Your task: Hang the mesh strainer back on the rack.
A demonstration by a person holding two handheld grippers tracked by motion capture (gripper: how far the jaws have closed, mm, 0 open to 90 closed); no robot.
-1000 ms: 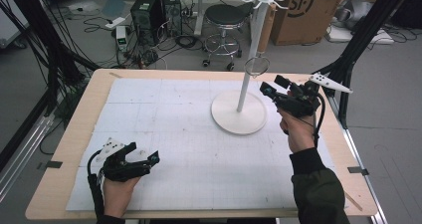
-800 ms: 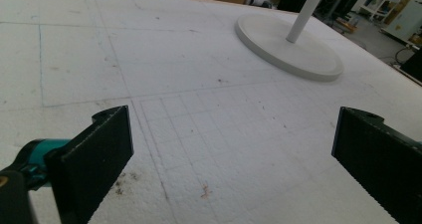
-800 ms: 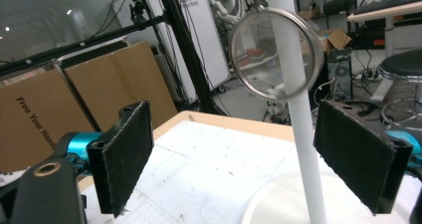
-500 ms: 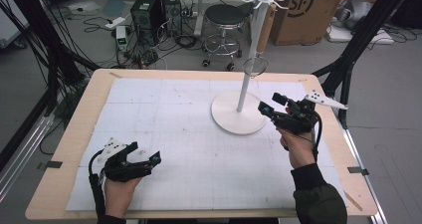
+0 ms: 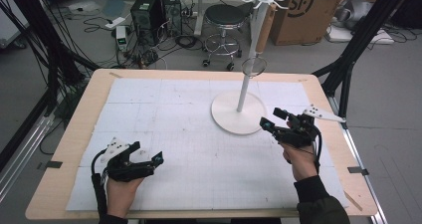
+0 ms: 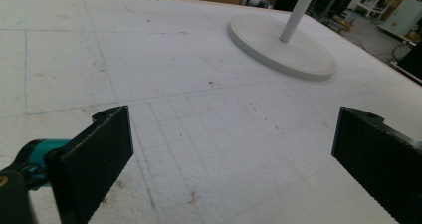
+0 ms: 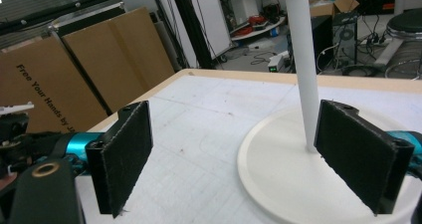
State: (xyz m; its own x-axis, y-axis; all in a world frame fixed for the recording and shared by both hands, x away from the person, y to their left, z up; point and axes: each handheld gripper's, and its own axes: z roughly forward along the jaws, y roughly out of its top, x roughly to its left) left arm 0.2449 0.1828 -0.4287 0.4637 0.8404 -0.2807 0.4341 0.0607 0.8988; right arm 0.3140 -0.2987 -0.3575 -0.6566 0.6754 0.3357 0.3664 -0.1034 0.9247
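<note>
Table (image 5: 74, 149): wooden top under both grippers, covered by a white gridded foam mat (image 5: 184, 129).
Stand (image 5: 239, 112): white rack with a round base, a thin pole and hooks at the top; its base lies just ahead and left of the right gripper, and well ahead and right of the left gripper.
Strainer (image 5: 254, 65): small wire-mesh ring hanging partway up the pole, above and beyond the right gripper. How it is hooked on is too small to tell.
Right gripper (image 5: 273, 120): jaws spread wide, holding nothing, raised just beside the base rim. In the right gripper view the pole (image 7: 304, 64) stands between the two pads, nearer the right one, and apart from both.
Left gripper (image 5: 149, 159): jaws wide apart and empty, low over the mat near the table's front edge. In the left gripper view the base (image 6: 281, 47) lies far ahead and to the right.
Risk, tipping: the stand is tall and top-heavy; a knock on the pole from a jaw may rock it.
Risk, strainer: a jolt to the pole could shake the strainer off.
Risk, base: a low approach could catch the rim and slide the stand.
</note>
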